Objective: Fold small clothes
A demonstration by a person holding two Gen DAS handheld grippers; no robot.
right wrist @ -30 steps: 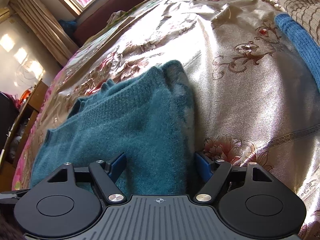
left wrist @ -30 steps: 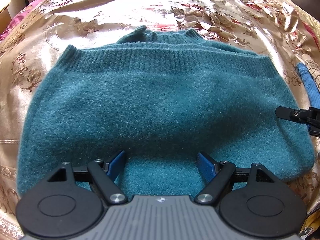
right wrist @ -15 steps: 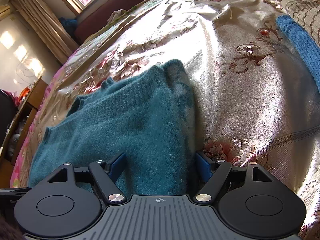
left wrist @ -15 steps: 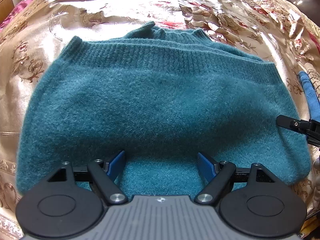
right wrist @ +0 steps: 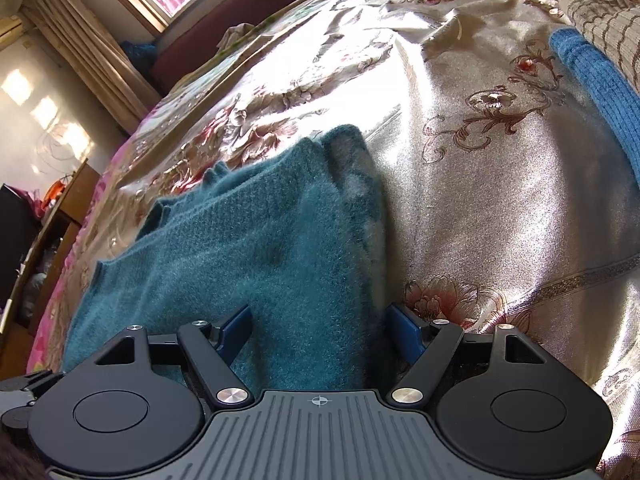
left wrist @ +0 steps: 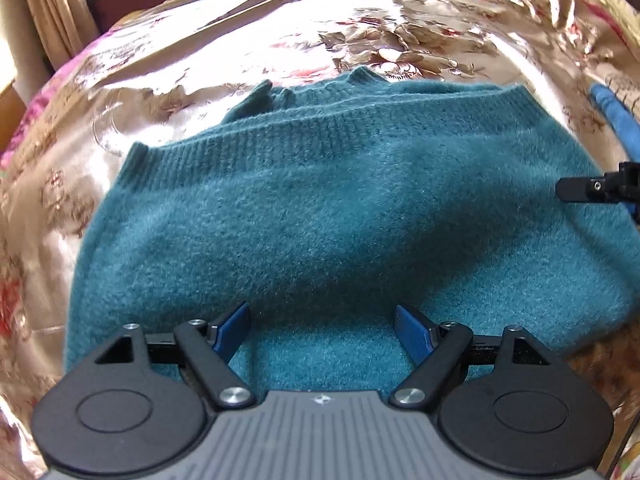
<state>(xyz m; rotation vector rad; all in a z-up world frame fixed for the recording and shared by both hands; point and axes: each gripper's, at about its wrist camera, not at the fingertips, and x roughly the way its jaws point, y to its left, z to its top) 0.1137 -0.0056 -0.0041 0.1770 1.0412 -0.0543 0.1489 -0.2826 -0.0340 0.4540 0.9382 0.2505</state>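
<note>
A teal knit sweater [left wrist: 340, 208] lies folded flat on a gold floral bedspread [left wrist: 280, 36], its ribbed hem on the far side. My left gripper [left wrist: 322, 322] hovers open over the sweater's near edge, with only the fabric's surface below its blue pads [left wrist: 232, 326]. My right gripper [right wrist: 320, 320] is open at the sweater's [right wrist: 256, 248] right-hand folded edge. That edge runs between its fingers, one pad over the knit and the other beside it. The pads do not press on the knit. A black part of the right gripper [left wrist: 596, 188] shows at the right edge of the left wrist view.
A bright blue knit garment [right wrist: 592, 80] lies on the bedspread [right wrist: 500, 200] to the right, next to a patterned cloth [right wrist: 608, 16]. It shows in the left wrist view too, blue garment [left wrist: 616, 124]. Curtains [right wrist: 84, 44], a window and dark furniture stand beyond the bed's far left side.
The left gripper has rolled and shifted slightly sideways over the sweater, so the sweater sits tilted and further right in its view. The right gripper has stayed still. Both jaws keep their width.
</note>
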